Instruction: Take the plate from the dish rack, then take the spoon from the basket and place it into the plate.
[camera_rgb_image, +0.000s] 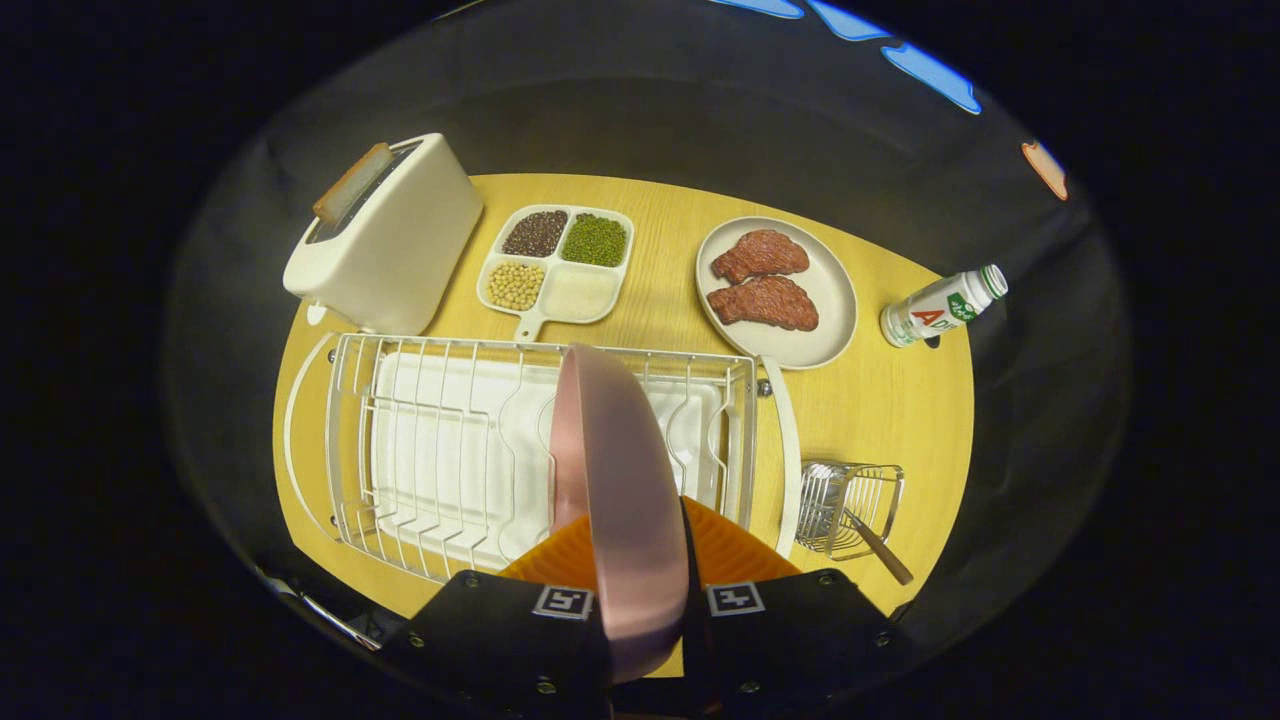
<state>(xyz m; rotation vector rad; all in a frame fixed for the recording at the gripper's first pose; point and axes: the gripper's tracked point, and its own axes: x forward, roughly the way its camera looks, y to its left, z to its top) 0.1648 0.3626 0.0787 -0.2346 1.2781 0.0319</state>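
Observation:
A pink plate (620, 480) stands on edge between my fingers, and my gripper (640, 545) is shut on its rim. The plate hangs over the right half of the white wire dish rack (440, 450), whose slots hold nothing else. To the right of the rack sits a small wire basket (850, 505) with a brown-handled spoon (880, 550) leaning out of it toward me. The plate hides part of the rack's right side.
Beyond the rack stand a white toaster (390, 240) with a slice in it, a four-part tray of beans and grains (555, 262), and a plate with two meat pieces (778, 290). A small bottle (940, 308) lies at the table's right edge.

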